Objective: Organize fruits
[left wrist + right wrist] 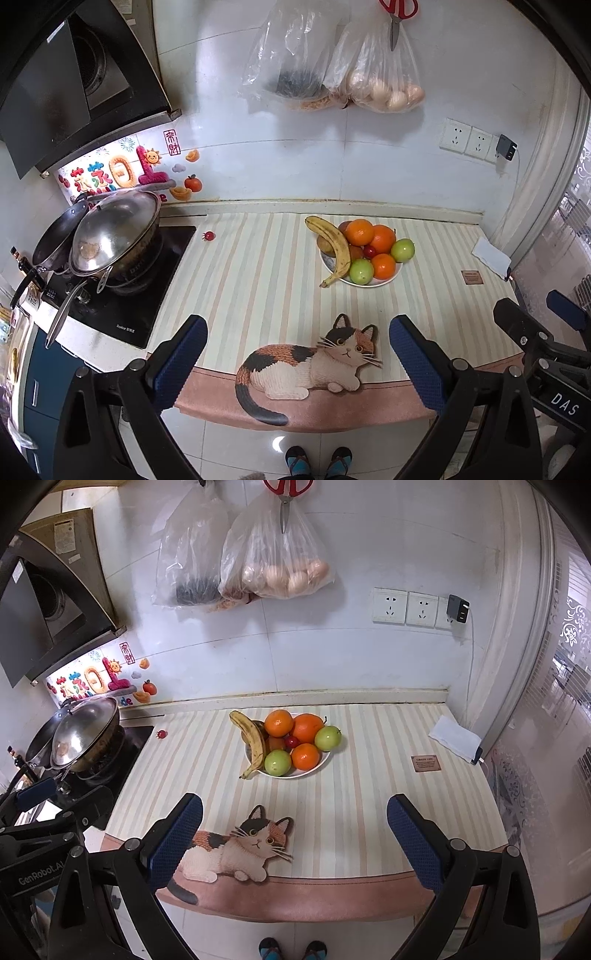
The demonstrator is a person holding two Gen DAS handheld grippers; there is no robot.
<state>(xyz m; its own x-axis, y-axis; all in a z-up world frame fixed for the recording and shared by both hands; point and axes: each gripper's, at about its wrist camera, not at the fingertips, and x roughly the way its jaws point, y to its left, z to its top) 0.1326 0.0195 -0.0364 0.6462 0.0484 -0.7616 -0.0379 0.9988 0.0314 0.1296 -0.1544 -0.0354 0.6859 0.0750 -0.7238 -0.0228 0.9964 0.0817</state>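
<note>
A white plate (392,279) (321,766) on the striped mat holds a banana (334,243) (254,740), three oranges (382,238) (306,727), two green apples (361,270) (277,762), a small red fruit (369,251) (291,741) and brown fruits. A lone small red fruit (209,236) (161,734) lies on the mat by the stove. My left gripper (298,356) hovers open over the counter's front edge, nothing between its blue pads. My right gripper (294,836) is open too, equally short of the plate. Each gripper shows at the edge of the other's view.
A stove (122,306) with a lidded wok (114,232) (83,734) stands at the left. A cat-shaped mat (306,363) (236,849) lies at the front edge. A phone on white paper (456,738) and a brown card (426,763) sit at the right. Bags and scissors hang on the wall.
</note>
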